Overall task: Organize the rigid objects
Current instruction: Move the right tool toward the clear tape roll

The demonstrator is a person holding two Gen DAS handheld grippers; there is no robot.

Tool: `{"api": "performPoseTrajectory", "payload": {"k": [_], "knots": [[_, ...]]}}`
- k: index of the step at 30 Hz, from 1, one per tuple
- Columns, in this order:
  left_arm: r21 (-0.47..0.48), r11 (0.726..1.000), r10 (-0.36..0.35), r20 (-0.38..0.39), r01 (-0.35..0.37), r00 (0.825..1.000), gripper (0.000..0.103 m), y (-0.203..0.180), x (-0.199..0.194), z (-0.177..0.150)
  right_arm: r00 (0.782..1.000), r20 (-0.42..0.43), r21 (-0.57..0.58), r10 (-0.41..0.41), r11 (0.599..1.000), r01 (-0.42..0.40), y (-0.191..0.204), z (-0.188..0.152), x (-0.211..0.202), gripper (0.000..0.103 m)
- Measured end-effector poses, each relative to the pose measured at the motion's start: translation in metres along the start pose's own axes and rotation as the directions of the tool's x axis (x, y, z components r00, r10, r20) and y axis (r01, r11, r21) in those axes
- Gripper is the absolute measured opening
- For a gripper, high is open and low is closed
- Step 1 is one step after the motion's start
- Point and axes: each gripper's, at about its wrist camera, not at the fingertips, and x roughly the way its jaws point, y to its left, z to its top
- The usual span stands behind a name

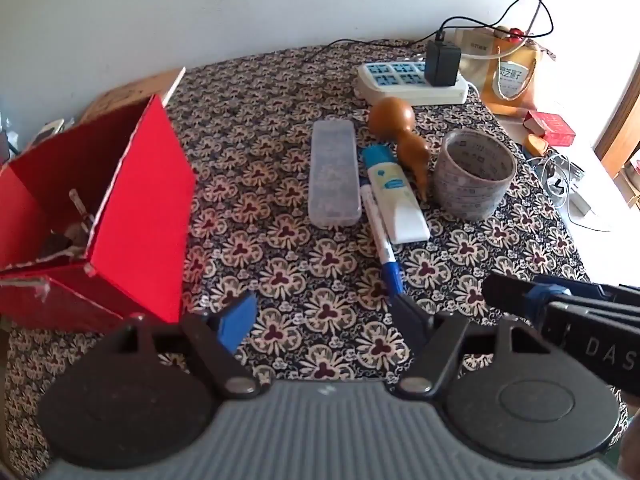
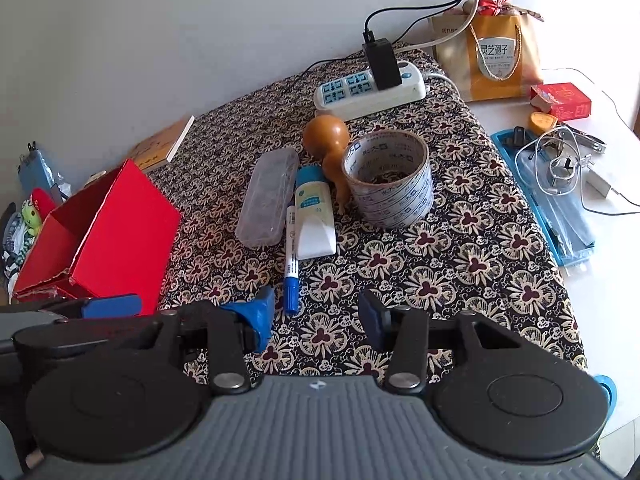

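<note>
Five loose objects are seen clustered mid-cloth on the floral tablecloth (image 2: pixel 480 248): one clear plastic case (image 2: pixel 267 199), one blue-capped marker (image 2: pixel 291 264), one white tube with a blue cap (image 2: pixel 314 216), one brown wooden gourd (image 2: pixel 330 148) and one roll of printed tape (image 2: pixel 390 178), the marker touching the tube and the gourd lying between tube and tape. One open red box (image 1: pixel 120 216) is set well apart at the left, with some small items visible inside it. Two grippers are held above the near edge of the cloth, the left gripper (image 1: pixel 324 312) spread wide and the right gripper (image 2: pixel 318 312) parted more narrowly, nothing being held by either.
</note>
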Motion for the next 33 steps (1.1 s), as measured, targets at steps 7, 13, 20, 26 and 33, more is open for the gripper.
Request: {"api": "performPoseTrajectory", "payload": {"k": [7, 13, 20, 26, 33], "knots": [[-0.003, 1.0, 0.01, -0.026, -0.01, 1.0, 0.074, -0.004, 0.008, 0.0, 1.0, -0.01, 0.003, 0.004, 1.0, -0.004, -0.004, 0.001, 0.002, 0.03], [0.001, 1.0, 0.017, -0.045, -0.017, 0.999, 0.074, -0.006, 0.011, 0.0, 0.999, -0.028, 0.028, 0.018, 0.999, -0.017, -0.014, 0.003, 0.004, 0.03], [0.014, 1.0, 0.014, -0.04, -0.013, 0.999, 0.074, -0.015, 0.015, 0.0, 0.999, -0.035, 0.048, 0.019, 0.999, -0.017, -0.025, 0.004, 0.008, 0.03], [0.034, 0.999, 0.026, -0.039, -0.024, 0.999, 0.074, -0.019, 0.022, 0.003, 0.999, -0.042, 0.065, 0.027, 0.998, -0.024, -0.035, 0.006, 0.012, 0.03], [0.047, 0.999, 0.025, 0.015, -0.025, 1.0, 0.074, -0.023, 0.03, 0.013, 0.999, -0.034, 0.078, 0.035, 0.996, -0.032, -0.049, 0.018, 0.014, 0.03]]}}
